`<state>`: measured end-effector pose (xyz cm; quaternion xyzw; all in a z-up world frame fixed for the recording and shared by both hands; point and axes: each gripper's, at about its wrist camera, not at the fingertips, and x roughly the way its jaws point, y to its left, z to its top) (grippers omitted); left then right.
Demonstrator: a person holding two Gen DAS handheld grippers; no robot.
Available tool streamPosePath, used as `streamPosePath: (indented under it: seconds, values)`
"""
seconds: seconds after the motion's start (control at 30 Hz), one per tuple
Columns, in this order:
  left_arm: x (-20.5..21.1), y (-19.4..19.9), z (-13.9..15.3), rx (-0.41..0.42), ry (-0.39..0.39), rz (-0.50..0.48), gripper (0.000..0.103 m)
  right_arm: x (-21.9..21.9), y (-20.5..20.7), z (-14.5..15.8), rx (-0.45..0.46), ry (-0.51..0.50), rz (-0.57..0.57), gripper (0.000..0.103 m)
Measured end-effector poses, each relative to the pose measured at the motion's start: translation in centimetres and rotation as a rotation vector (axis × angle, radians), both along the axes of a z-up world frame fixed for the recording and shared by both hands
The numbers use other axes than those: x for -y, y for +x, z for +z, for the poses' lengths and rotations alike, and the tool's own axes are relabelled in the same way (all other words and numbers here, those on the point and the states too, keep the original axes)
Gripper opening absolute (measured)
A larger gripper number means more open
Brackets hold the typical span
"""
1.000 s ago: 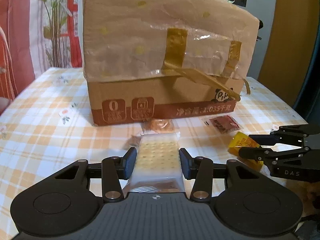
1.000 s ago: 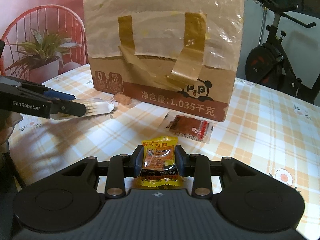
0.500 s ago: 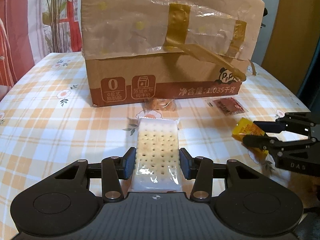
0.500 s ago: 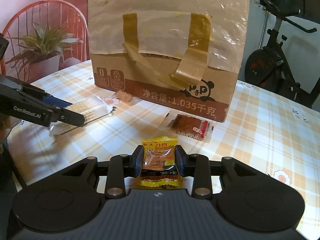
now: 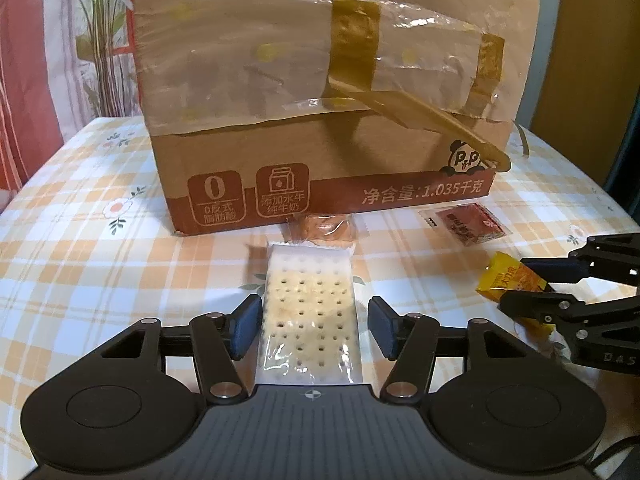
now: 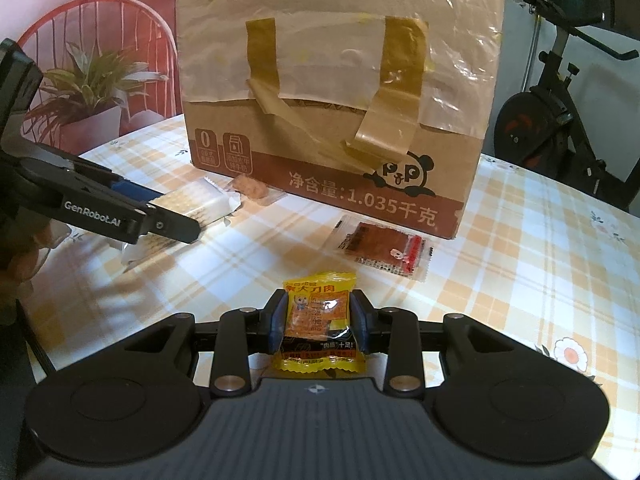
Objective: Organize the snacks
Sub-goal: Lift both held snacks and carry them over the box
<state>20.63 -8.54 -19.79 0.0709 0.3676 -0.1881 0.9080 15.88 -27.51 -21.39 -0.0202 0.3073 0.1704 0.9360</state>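
Observation:
A clear-wrapped cracker packet (image 5: 310, 304) lies on the checked tablecloth between the jaws of my left gripper (image 5: 314, 326), which are opening; a gap shows beside the right pad. From the right wrist view the same packet (image 6: 196, 200) rests flat under the left gripper (image 6: 172, 220). My right gripper (image 6: 319, 326) is shut on a yellow snack packet (image 6: 320, 320), held just above the table. A small brown wrapped snack (image 5: 324, 226) and a red packet (image 5: 466, 224) lie in front of the taped cardboard box (image 5: 320, 100).
The cardboard box (image 6: 340, 80) stands tall at the back of the table (image 5: 80, 260). Behind the table are a red chair (image 6: 100, 20) with a potted plant (image 6: 88, 92) on the left and an exercise bike (image 6: 560, 120) on the right.
The left gripper lowered the cracker packet onto the table and its jaws spread apart from it. The right gripper kept still with the yellow packet.

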Motion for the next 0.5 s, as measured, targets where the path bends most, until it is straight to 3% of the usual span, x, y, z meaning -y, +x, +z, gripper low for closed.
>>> streamPosePath:
  seconds: [0.07, 0.2, 0.5]
  values:
    - [0.0, 0.0, 0.0, 0.011, 0.012, 0.007, 0.049, 0.0, 0.0, 0.0, 0.000, 0.001, 0.000, 0.036]
    - [-1.1, 0.1, 0.2, -0.003, -0.059, 0.013, 0.048, -0.1, 0.0, 0.0, -0.001, 0.004, -0.001, 0.036]
    - [-1.4, -2.7, 2.0, 0.056, -0.108, -0.027, 0.048, 0.0, 0.0, 0.0, 0.003, 0.001, -0.005, 0.036]
